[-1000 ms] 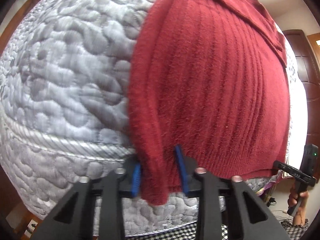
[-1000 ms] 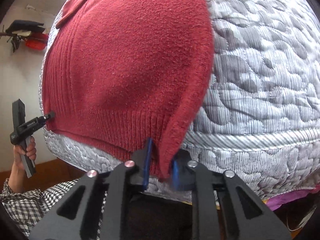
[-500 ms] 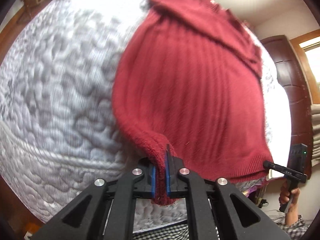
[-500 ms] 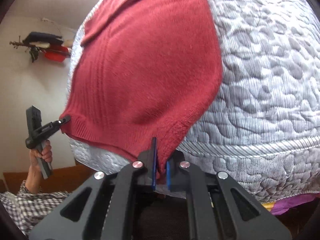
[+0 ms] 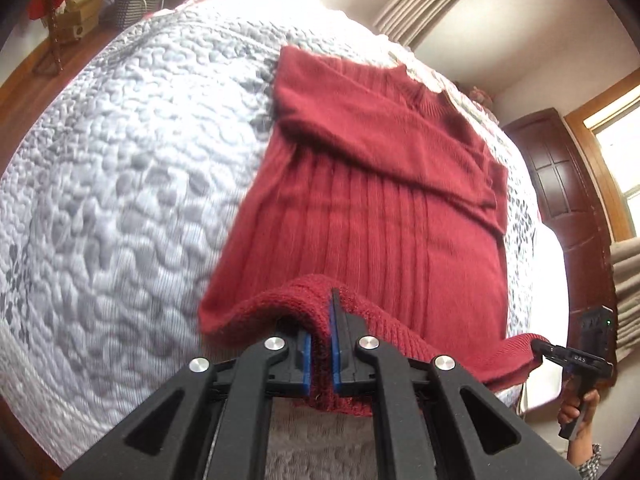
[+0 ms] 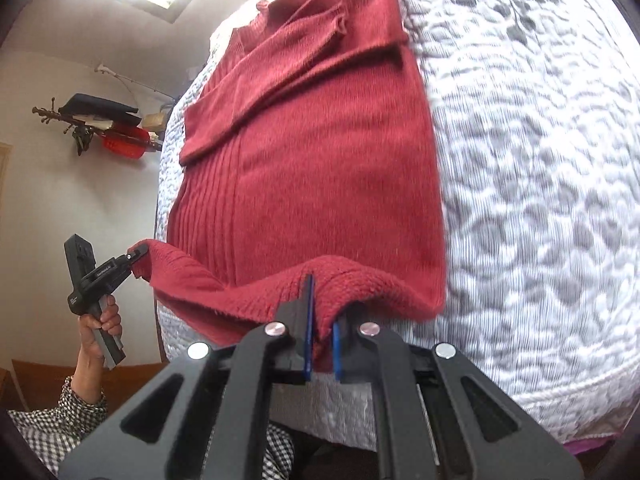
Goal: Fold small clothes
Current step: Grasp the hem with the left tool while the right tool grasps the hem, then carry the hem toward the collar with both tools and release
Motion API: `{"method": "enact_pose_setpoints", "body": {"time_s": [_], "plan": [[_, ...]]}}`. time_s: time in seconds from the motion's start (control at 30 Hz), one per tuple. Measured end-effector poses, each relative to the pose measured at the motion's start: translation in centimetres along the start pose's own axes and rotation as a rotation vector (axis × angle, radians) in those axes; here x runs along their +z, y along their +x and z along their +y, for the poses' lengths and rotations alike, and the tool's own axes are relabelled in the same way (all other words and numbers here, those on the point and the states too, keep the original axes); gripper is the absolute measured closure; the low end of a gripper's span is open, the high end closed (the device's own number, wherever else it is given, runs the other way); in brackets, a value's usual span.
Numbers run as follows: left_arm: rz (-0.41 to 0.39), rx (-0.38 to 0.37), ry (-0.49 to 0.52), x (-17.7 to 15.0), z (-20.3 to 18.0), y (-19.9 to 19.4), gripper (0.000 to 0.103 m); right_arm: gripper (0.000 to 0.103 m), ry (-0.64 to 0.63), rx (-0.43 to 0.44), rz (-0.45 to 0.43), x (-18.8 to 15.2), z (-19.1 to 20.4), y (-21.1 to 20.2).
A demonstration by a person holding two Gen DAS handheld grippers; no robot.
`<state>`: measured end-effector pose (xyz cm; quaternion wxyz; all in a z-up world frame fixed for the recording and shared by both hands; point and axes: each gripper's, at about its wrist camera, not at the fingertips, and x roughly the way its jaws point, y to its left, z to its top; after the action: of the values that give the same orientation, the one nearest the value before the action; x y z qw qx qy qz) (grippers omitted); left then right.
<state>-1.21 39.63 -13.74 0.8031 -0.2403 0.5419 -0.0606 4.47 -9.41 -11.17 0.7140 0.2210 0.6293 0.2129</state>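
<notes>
Quilted bed (image 5: 112,184) is carrying red sweater (image 5: 380,208), sleeves crossed. Left tongs (image 5: 319,354) and right tongs (image 6: 322,344) are each pinching a hem corner, lifting. Advice: keeping both level, carrying hem toward collar evenly.

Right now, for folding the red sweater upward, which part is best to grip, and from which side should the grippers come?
Grip the ribbed bottom hem, one corner each, coming from the bed's near edge. The red sweater lies flat on the quilt with sleeves folded across the chest, so the hem is its free edge. The left gripper and right gripper already pinch it there.
</notes>
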Motion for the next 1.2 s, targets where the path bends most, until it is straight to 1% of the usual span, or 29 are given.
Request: {"method": "enact_pose_setpoints", "body": {"time_s": [0.13,0.27,0.43,0.57,0.6,0.67,0.7,0.77,0.8,0.83,0.87,0.9,0.93,1.03,1.13,1.2], "plan": [[-0.031,-0.003,-0.053,2.6,0.4,1.4,0.097,0.097,0.021,0.012,-0.005,3.1,-0.2,0.5],[-0.035,0.004,-0.11,4.5,1.6,3.0,0.097,0.097,0.047,0.012,0.007,6.2,-0.9,1.9],[-0.011,0.045,-0.115,5.8,2.0,5.6,0.097,0.097,0.107,0.012,0.038,9.2,-2.6,4.2],[0.004,0.055,-0.131,6.5,2.4,7.2,0.097,0.097,0.152,0.018,0.062,10.4,-3.7,5.5],[0.009,0.056,-0.13,6.7,2.3,7.4,0.096,0.095,0.161,0.018,0.066,10.6,-4.0,5.6],[0.032,0.062,-0.127,7.1,2.3,8.1,0.092,0.093,0.174,0.021,0.079,10.9,-4.4,5.8],[0.044,0.067,-0.13,7.2,2.3,8.3,0.092,0.09,0.184,0.027,0.079,11.0,-4.6,5.7],[0.065,0.049,-0.148,7.6,2.4,8.3,0.087,0.086,0.185,0.034,0.076,11.0,-4.7,5.4],[0.071,0.038,-0.152,7.7,2.3,8.1,0.079,0.078,0.182,0.028,0.069,11.0,-4.9,5.0],[0.076,0.02,-0.157,7.8,2.3,7.8,0.07,0.061,0.18,0.023,0.06,10.9,-5.0,4.4],[0.069,0.013,-0.159,7.8,2.3,7.4,0.064,0.055,0.174,0.015,0.041,10.8,-5.2,3.7],[0.047,0.028,-0.154,7.9,2.2,6.8,0.054,0.054,0.162,-0.002,0.025,10.8,-5.3,3.1],[0.014,0.057,-0.139,8.1,2.1,6.0,0.047,0.055,0.15,-0.014,0.012,10.7,-5.4,2.3],[-0.041,0.118,-0.098,8.5,2.0,4.2,0.045,0.058,0.12,-0.018,-0.017,10.4,-5.6,0.5],[-0.065,0.157,-0.024,8.9,1.1,3.1,0.045,0.058,0.037,-0.08,-0.022,10.1,-4.7,-0.4],[-0.074,0.176,0.043,9.1,0.0,2.7,0.045,0.058,-0.039,-0.127,-0.02,9.9,-3.5,-0.4]]}}
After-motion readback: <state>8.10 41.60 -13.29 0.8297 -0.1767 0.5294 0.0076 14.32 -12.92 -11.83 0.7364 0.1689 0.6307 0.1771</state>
